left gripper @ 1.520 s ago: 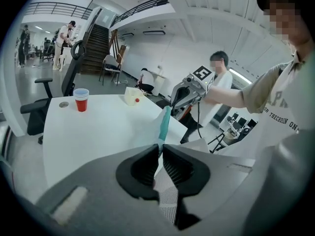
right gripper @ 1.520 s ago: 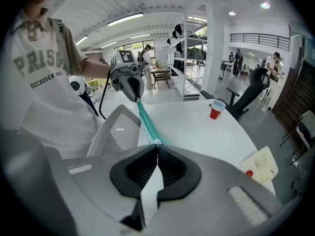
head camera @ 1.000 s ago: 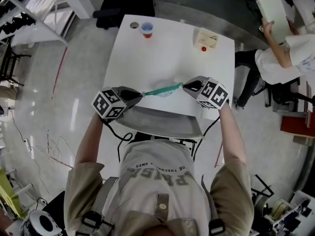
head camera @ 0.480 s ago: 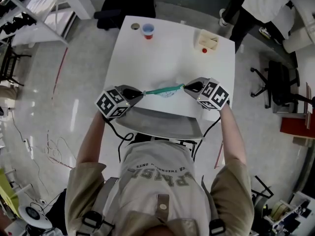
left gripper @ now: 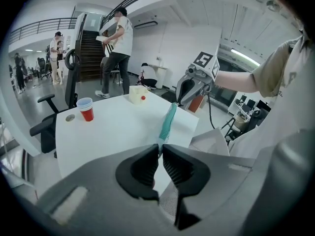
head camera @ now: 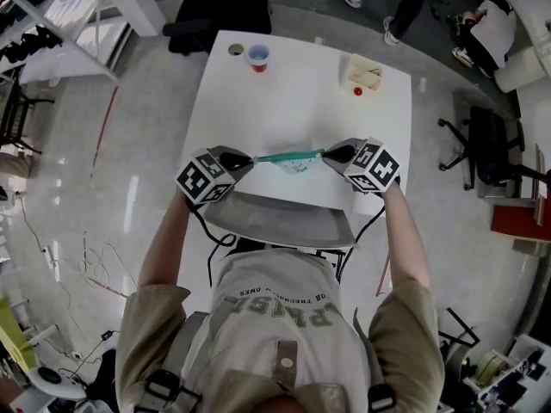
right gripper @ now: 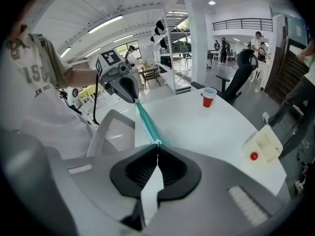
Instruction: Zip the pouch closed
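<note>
The pouch [head camera: 289,157] is stretched level between the two grippers at the 6 o'clock edge of the white table [head camera: 293,101]. Its top is a narrow teal ribbed strip, and a pale, mottled body sags beneath it; its contents cannot be determined. The left gripper [head camera: 250,161] has its dark, ridged pads nearly together, pinching the strip's 9 o'clock end. The right gripper [head camera: 325,153] has its pads pressed together on the 3 o'clock end. A red cup [head camera: 257,54] with a pale rim stands at the table's 11 o'clock; its fill is not visible. A cream, rectangular box [head camera: 363,67] sits at 1 o'clock, with a small red ball [head camera: 356,90] just beside it. A grey mesh chair back [head camera: 275,218] curves below the table edge.
</note>
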`<state>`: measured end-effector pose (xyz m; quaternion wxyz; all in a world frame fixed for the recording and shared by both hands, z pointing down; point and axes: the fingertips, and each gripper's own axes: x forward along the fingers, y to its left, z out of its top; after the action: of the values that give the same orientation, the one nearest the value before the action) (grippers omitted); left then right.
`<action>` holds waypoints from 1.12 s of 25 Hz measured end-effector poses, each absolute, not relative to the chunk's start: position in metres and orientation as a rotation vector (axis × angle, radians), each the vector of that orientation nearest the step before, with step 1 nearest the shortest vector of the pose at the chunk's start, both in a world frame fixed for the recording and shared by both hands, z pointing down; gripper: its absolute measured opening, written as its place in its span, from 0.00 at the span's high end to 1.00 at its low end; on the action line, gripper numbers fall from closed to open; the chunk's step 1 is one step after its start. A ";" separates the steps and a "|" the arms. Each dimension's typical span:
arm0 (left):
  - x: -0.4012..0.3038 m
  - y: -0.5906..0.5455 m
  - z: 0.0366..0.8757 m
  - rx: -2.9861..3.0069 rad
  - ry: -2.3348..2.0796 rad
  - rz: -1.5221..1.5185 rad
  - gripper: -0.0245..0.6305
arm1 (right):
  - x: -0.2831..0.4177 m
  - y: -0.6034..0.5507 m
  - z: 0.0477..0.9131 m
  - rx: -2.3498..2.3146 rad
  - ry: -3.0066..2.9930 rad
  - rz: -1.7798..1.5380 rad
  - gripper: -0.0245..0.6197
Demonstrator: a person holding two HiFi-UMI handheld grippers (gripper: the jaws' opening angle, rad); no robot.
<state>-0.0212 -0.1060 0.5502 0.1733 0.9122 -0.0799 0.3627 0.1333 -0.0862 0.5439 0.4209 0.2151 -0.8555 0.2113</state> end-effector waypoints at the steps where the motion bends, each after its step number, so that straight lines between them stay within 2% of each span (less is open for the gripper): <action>1: -0.021 -0.107 0.551 2.583 -0.232 1.024 0.91 | 0.133 -0.088 0.544 0.546 -2.150 0.542 0.95; 28: -0.015 -0.175 0.583 2.512 -0.549 0.980 0.89 | 0.145 -0.178 0.578 0.907 -2.228 0.800 0.95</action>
<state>-0.0153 -0.1752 0.5827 0.1936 0.8957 -0.1957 0.3493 0.1445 -0.1783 0.5783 0.2984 0.3416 -0.8388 0.3011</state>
